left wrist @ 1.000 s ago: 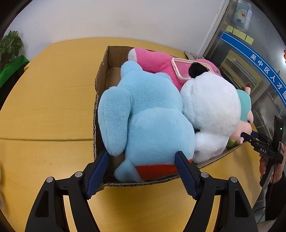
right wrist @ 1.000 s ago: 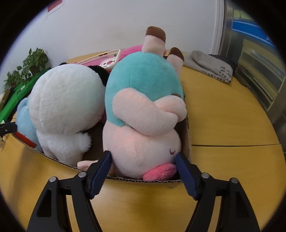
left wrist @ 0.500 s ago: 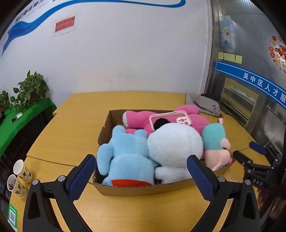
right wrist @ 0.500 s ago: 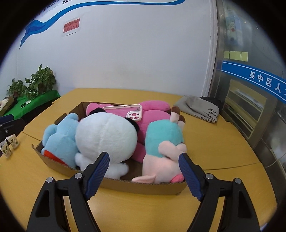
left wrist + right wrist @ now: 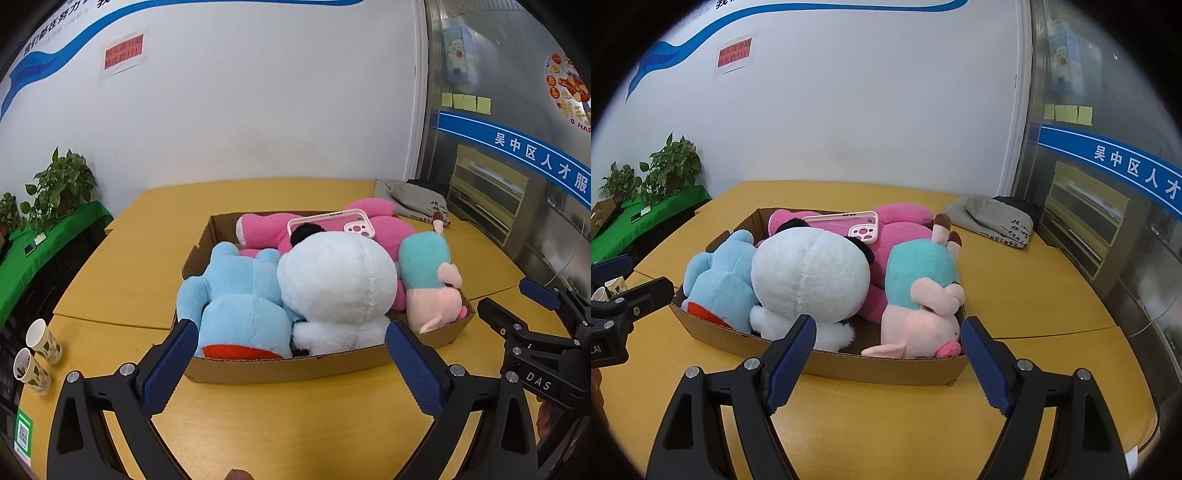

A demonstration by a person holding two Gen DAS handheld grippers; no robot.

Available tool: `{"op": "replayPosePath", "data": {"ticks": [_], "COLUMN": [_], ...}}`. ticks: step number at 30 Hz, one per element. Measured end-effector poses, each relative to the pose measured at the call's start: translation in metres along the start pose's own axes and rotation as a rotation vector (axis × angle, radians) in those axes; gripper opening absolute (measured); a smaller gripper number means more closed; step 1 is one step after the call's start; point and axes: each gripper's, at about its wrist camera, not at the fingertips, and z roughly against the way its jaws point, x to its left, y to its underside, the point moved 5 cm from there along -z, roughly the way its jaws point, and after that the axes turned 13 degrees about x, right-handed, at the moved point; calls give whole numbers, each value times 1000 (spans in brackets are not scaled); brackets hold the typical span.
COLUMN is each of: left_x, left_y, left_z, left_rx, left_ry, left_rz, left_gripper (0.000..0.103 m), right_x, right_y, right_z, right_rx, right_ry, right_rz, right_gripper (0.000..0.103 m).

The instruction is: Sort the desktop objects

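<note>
One cardboard box (image 5: pixel 280 365) sat on the yellow worktop (image 5: pixel 147 258), holding four plush toys: blue (image 5: pixel 236 295), white (image 5: pixel 340 284), pink (image 5: pixel 273 229) and teal-pink (image 5: pixel 428 280). One phone case (image 5: pixel 332 225) lay on the pink toy. Two paper cups (image 5: pixel 37 354) stood near left. Left tongs (image 5: pixel 291 362) and right tongs (image 5: pixel 886 354) both stood apart, empty.

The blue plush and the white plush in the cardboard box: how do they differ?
The blue plush lies at the box's left end; the white plush lies in the middle. The blue plush shows a red patch at its near end; the white plush has black ears. Both lie in the cardboard box, touching each other.
</note>
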Motion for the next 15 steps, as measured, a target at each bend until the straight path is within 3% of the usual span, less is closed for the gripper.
{"op": "replayPosePath", "data": {"ticks": [15], "left_x": [5], "left_y": [3], "left_z": [-11], "left_rx": [22], "left_ry": [-3], "left_rz": [23], "left_gripper": [103], "right_x": [3], "right_y": [-3], "right_z": [-6], "right_rx": [3], "right_ry": [5], "right_rz": [-2], "right_gripper": [81]}}
